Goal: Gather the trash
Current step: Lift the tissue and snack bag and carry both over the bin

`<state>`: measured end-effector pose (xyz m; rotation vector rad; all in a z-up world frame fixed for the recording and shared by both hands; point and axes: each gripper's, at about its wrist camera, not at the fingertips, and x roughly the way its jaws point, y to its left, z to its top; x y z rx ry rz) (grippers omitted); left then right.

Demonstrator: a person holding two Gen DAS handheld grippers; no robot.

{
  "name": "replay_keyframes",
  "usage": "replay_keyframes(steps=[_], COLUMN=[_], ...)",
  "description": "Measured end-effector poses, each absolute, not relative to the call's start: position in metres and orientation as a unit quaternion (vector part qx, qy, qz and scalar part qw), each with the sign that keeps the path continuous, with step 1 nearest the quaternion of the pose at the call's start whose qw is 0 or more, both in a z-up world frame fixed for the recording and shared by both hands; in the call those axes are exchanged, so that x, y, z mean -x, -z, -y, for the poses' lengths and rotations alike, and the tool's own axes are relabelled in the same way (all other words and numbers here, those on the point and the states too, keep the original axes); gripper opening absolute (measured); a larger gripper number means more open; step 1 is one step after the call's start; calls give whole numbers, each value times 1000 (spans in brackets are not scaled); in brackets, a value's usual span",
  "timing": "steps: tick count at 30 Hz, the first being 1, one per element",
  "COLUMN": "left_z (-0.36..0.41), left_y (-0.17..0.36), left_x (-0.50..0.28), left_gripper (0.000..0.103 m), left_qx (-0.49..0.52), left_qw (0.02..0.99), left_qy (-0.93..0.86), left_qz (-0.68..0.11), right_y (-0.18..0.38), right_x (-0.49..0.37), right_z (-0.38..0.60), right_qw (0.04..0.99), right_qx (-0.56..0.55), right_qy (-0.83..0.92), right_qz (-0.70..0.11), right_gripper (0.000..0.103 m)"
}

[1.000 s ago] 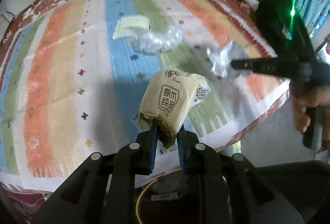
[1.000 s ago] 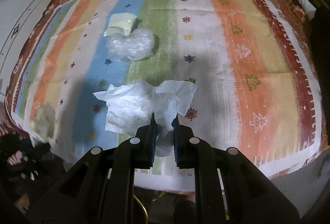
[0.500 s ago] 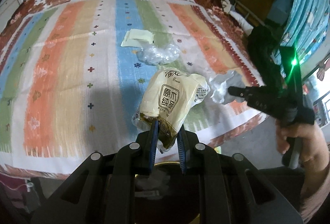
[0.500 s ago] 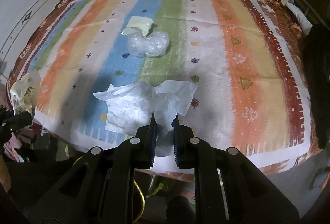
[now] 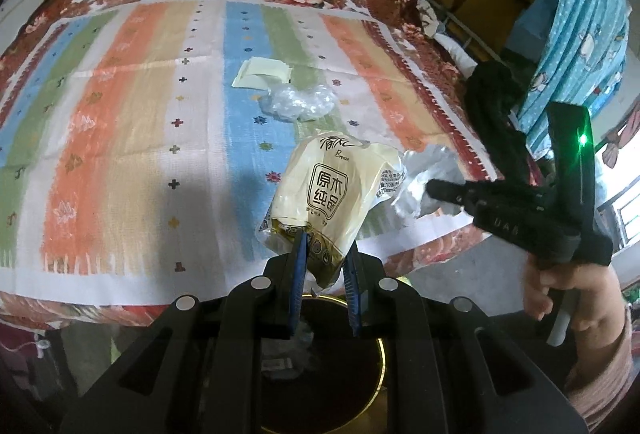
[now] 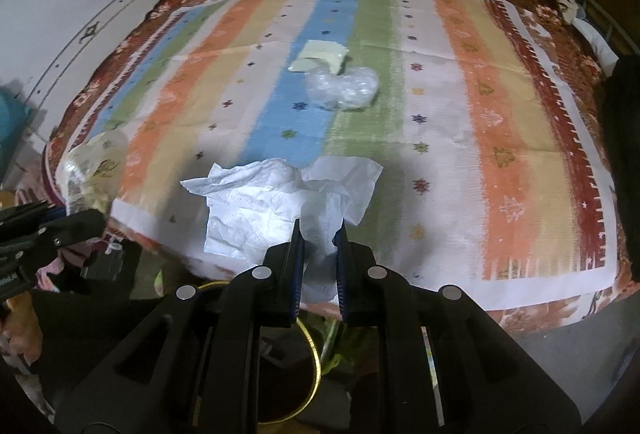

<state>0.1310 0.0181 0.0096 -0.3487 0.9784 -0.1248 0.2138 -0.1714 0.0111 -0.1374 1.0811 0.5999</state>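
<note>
Seeing a striped cloth (image 5: 120, 138) over the table; at its near edge we hold a wrapper (image 5: 332, 194) clamped in the left gripper (image 5: 325, 258) and a tissue (image 6: 280, 202) clamped in the right gripper (image 6: 319, 254). Mid-cloth, clear plastic (image 6: 342, 88) touches a pale paper (image 6: 320, 59).

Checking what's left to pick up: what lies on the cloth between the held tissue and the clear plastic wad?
Nothing: in the right wrist view, bare striped cloth separates the tissue from the plastic wad.
</note>
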Motion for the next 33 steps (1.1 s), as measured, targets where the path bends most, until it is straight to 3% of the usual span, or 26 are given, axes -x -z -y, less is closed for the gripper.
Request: replay_keyframes(steps=[33], left_z=[-10], left_y=[5], left_x=[-49], left_gripper=[17], left_qx=[192], left_qw=[870], left_qy=[99], left_qz=[-444], right_y=[-6], right_x=[-107], right_z=[175], right_qw=[815], right_qx=[44], right_qy=[-324], right_qz=[-479], right_gripper=[13])
